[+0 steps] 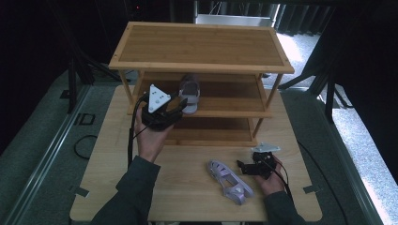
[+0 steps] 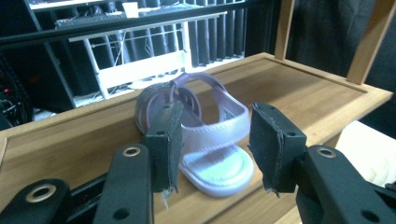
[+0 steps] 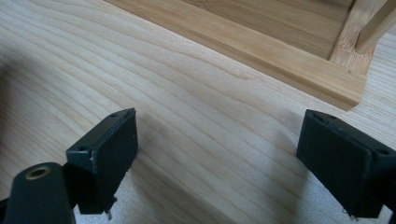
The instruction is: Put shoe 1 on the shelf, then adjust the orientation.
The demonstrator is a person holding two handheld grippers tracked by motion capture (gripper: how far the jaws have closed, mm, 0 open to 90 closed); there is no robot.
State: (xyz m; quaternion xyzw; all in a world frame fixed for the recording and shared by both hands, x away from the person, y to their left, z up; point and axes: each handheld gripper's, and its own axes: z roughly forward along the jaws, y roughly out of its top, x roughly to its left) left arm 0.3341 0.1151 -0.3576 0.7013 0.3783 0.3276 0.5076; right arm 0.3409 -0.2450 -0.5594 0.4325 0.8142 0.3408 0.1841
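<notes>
A lilac sandal [image 1: 189, 93] stands on the middle shelf of a wooden three-tier rack [image 1: 202, 44]. My left gripper [image 1: 162, 110] is held at that shelf's front left, just short of the sandal. In the left gripper view the jaws [image 2: 215, 123] stand open, with the sandal [image 2: 212, 163] lying on the shelf board [image 2: 303, 88] just beyond the pads, untouched. A second lilac sandal [image 1: 229, 180] lies on the table near the front. My right gripper [image 1: 244, 166] rests open to its right, and nothing lies between its pads [image 3: 219, 121].
The rack stands at the back of a light wooden table [image 1: 117, 187], and its bottom rail [image 3: 261, 51] runs just ahead of the right gripper. Its top shelf is bare. Black cables trail from both grippers. Dark floor and stands surround the table.
</notes>
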